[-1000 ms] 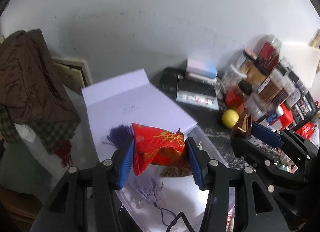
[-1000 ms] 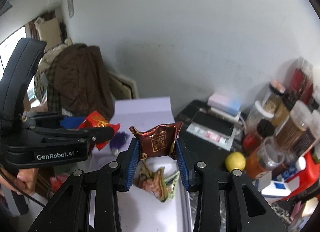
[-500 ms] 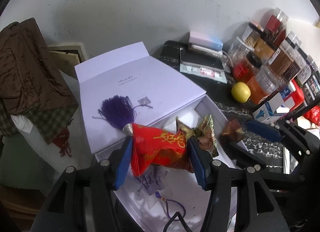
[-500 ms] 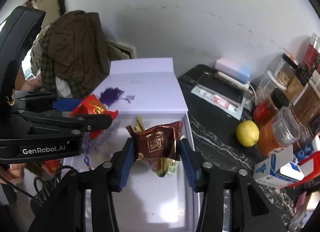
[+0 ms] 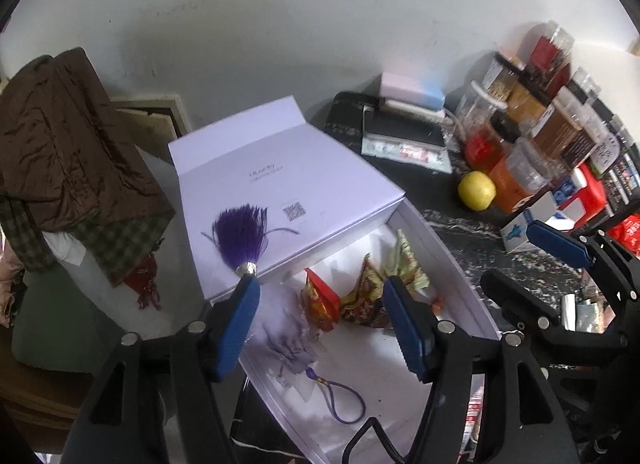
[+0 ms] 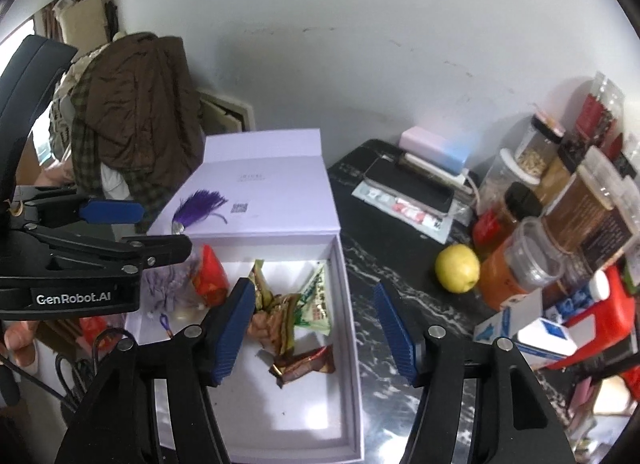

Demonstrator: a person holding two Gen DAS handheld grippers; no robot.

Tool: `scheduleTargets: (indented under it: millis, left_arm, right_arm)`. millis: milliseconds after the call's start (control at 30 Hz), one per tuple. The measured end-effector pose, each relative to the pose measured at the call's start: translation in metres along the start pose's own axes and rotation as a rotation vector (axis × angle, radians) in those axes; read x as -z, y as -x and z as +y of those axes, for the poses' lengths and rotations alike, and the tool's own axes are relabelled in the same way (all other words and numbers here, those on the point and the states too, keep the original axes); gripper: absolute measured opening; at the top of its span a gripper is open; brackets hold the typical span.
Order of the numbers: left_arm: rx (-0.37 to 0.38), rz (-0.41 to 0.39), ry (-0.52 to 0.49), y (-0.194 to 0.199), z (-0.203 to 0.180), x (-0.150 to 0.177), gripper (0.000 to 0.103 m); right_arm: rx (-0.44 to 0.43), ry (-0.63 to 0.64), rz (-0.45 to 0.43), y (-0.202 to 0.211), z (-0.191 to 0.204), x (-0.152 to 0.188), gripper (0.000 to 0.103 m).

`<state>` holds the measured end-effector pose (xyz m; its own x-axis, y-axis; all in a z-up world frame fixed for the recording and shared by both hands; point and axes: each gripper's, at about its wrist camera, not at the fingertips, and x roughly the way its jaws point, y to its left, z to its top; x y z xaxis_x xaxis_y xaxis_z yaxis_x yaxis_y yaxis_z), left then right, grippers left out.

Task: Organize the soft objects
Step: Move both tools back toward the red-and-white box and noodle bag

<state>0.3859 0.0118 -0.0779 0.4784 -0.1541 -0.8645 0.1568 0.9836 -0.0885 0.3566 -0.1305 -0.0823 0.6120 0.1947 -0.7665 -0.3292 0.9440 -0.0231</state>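
An open white box [image 6: 347,328] [image 5: 452,260] with a lilac lid [image 5: 288,199] holds soft packets. A red pouch [image 5: 320,300] [image 6: 210,278] lies by a lilac drawstring bag [image 5: 288,338] [image 6: 166,288]. A brown snack packet [image 6: 302,364] lies near the front, with gold and green packets [image 6: 296,300] [image 5: 384,284] behind it. My left gripper [image 5: 324,324] is open and empty above the box. My right gripper [image 6: 314,328] is open and empty above the box's right side.
A purple tassel [image 5: 242,234] lies on the lid. A lemon [image 6: 457,268] [image 5: 477,189], jars and bottles [image 6: 532,248] and cartons [image 6: 540,336] crowd the dark marble counter at the right. A phone and power bank [image 6: 416,179] lie at the back. A brown jacket [image 6: 136,103] hangs left.
Both grippers opened. The red pouch dropped from the left one and the brown snack packet from the right one into the box. Both views pulled back slightly.
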Motion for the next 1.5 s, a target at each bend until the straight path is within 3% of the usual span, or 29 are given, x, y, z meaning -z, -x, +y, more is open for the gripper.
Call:
scheduleTargets:
  millis: [600,933,1333,1367,1400,1500]
  left_arm:
    - [-0.016,-0.231,-0.071,0.15,-0.033,-0.014,0.064]
    - [0.027,-0.333,-0.077,0.223,-0.048,0.01,0.064]
    - [0.057,-0.372,-0.084,0.269,-0.073,0.056,0.064]
    - [0.061,-0.371,-0.078,0.27,-0.074,0.059,0.067]
    - [0.069,-0.368,-0.068,0.271,-0.076,0.065,0.078]
    - [0.078,-0.371,-0.048,0.272,-0.078,0.081,0.089]
  right_arm:
    - [0.024,-0.014,-0.215,0.139,-0.001,-0.032,0.063]
    - [0.038,-0.021,-0.304,0.212,0.005,-0.023,0.07]
    - [0.058,-0.04,-0.363,0.282,0.009,0.013,0.077]
    - [0.06,-0.045,-0.361,0.285,0.009,0.017,0.078]
    - [0.06,-0.051,-0.359,0.287,0.008,0.02,0.078]
    - [0.057,-0.073,-0.345,0.293,0.008,0.033,0.081]
